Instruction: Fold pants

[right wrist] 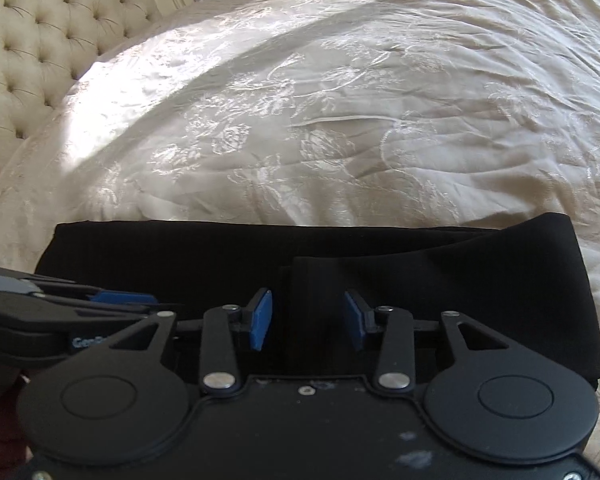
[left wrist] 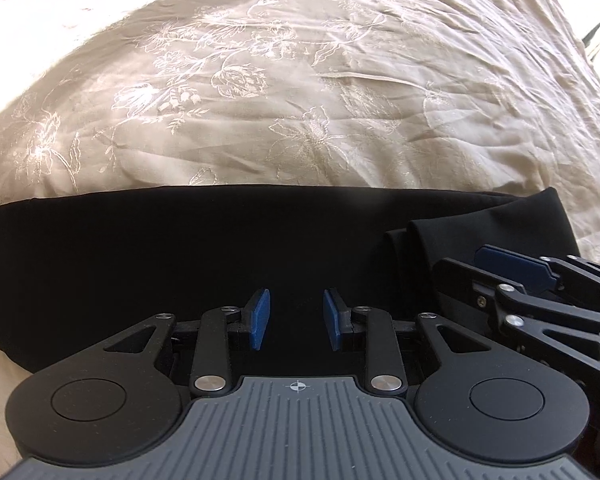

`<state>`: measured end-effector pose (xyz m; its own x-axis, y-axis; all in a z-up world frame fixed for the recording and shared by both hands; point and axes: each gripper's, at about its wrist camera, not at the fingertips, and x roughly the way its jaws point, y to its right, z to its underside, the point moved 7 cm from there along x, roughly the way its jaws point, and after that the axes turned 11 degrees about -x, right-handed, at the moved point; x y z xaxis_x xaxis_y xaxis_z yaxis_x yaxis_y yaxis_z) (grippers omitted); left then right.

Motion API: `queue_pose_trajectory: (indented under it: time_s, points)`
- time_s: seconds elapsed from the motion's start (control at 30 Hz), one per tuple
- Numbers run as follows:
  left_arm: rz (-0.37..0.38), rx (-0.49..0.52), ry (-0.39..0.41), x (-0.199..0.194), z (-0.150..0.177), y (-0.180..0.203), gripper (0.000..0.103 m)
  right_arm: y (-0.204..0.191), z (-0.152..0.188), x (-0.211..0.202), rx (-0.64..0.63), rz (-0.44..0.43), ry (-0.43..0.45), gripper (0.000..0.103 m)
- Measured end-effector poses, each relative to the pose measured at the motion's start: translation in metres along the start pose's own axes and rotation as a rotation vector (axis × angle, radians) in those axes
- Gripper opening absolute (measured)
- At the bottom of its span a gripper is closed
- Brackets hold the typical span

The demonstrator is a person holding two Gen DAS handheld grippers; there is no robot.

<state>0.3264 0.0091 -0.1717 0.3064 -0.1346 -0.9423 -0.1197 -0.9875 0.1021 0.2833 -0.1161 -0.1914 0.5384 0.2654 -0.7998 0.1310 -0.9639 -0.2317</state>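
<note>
On the bedspread (right wrist: 340,140), with your left gripper (left wrist: 296,320) and right gripper (right wrist: 308,320) both spread wide and empty over the black pants (right wrist: 180,256), pinch the near edge evenly

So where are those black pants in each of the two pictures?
Left wrist view: the black pants stretch across the lower middle, under the open left gripper.
Right wrist view: the black pants fill the lower middle, under the open right gripper.
Shared landmark: the raised fold on top of the pants.
</note>
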Motion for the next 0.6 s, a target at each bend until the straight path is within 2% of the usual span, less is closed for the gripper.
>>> queue_pose_trajectory:
  time_s: [0.13, 0.23, 0.33, 0.4, 0.5, 0.6]
  points:
    - [0.048, 0.003, -0.022, 0.001, -0.003, 0.020, 0.029, 0.000, -0.007, -0.026, -0.006, -0.027, 0.065, 0.042]
    - [0.091, -0.010, -0.046, 0.008, -0.002, 0.038, 0.029, 0.020, -0.007, -0.051, 0.024, 0.011, 0.094, 0.042]
    - [0.130, -0.051, -0.070, 0.017, 0.000, 0.051, 0.030, 0.049, -0.001, -0.065, 0.067, 0.058, 0.089, 0.043]
    - [0.138, -0.065, -0.088, 0.024, 0.003, 0.057, 0.036, 0.065, 0.005, -0.071, 0.092, 0.086, 0.081, 0.043]
    - [0.143, -0.083, -0.119, 0.035, 0.010, 0.061, 0.038, 0.088, 0.019, -0.076, 0.128, 0.113, 0.066, 0.043]
    - [0.176, -0.099, -0.113, 0.034, 0.013, 0.065, 0.040, 0.098, 0.027, -0.078, 0.148, 0.127, 0.058, 0.043]
